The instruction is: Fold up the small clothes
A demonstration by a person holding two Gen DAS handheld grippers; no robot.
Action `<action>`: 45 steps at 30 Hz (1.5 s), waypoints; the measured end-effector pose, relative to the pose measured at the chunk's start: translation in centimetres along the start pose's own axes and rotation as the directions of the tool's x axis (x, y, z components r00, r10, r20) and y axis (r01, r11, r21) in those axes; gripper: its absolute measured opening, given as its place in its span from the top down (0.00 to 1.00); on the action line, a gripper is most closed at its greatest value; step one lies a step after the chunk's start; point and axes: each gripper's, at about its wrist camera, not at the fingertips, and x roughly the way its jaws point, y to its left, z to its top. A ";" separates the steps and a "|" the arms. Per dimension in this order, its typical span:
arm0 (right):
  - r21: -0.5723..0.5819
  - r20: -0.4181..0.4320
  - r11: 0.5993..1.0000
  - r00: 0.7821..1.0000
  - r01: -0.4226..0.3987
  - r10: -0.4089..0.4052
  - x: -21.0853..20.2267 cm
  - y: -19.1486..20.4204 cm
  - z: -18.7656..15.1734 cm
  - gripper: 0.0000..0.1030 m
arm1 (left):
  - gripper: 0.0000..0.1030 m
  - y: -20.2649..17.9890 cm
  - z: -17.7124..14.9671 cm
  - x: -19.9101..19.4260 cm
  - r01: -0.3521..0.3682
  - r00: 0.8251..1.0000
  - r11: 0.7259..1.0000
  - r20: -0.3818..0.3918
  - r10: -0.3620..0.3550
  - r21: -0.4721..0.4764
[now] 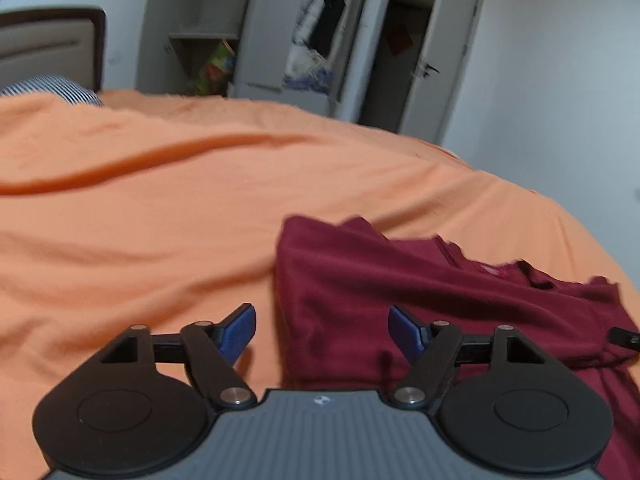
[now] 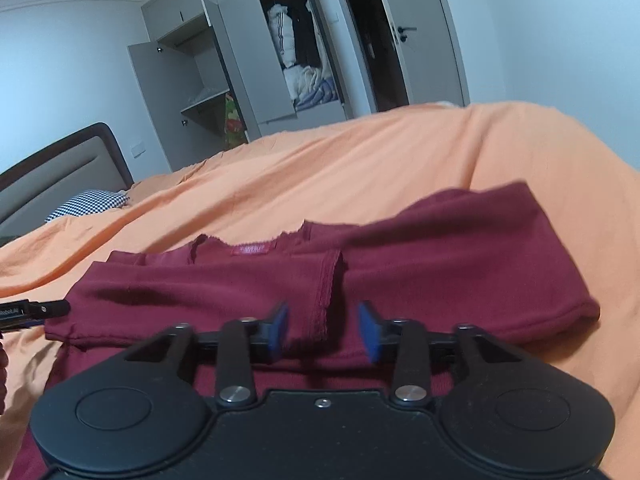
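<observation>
A dark red shirt (image 2: 440,264) lies on the orange bed sheet (image 2: 360,160), both sleeves folded in over its body, a red label at the neckline facing away. My right gripper (image 2: 323,330) hovers open just above the folded sleeve hem, nothing between its blue pads. In the left wrist view the same dark red shirt (image 1: 400,280) lies to the right. My left gripper (image 1: 322,332) is open over the shirt's left edge, one pad above the sheet and one above the cloth. The left gripper's dark tip (image 2: 40,310) shows at the left edge of the right wrist view.
The orange sheet (image 1: 160,220) covers a wide bed with a checked pillow (image 2: 92,202) and a padded headboard (image 2: 60,160) at its far left. Behind the bed stands a grey wardrobe (image 2: 248,60) with its doors swung open and clothes inside.
</observation>
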 end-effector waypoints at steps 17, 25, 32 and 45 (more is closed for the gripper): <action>-0.081 0.029 0.981 0.984 0.176 -0.175 6.1 0.4 -1.0 0.23 | 0.11 0.0 -0.3 5.9 -0.186 0.981 0.982 -0.052 0.185 -0.028; -0.034 0.029 0.992 0.992 0.121 -0.120 5.4 -0.5 -1.3 0.02 | 0.03 -0.1 -0.6 4.2 -0.219 0.976 0.975 -0.009 0.219 -0.029; -0.019 0.033 0.993 0.992 0.120 -0.119 1.6 -0.4 -1.9 0.01 | 0.00 -2.1 -1.5 0.0 -0.196 0.980 0.980 0.032 0.195 0.043; -0.104 0.002 0.994 0.999 0.041 -0.041 -9.9 0.9 -6.5 0.01 | 0.00 -5.1 -6.5 -9.7 -0.116 0.993 0.988 0.038 0.113 0.102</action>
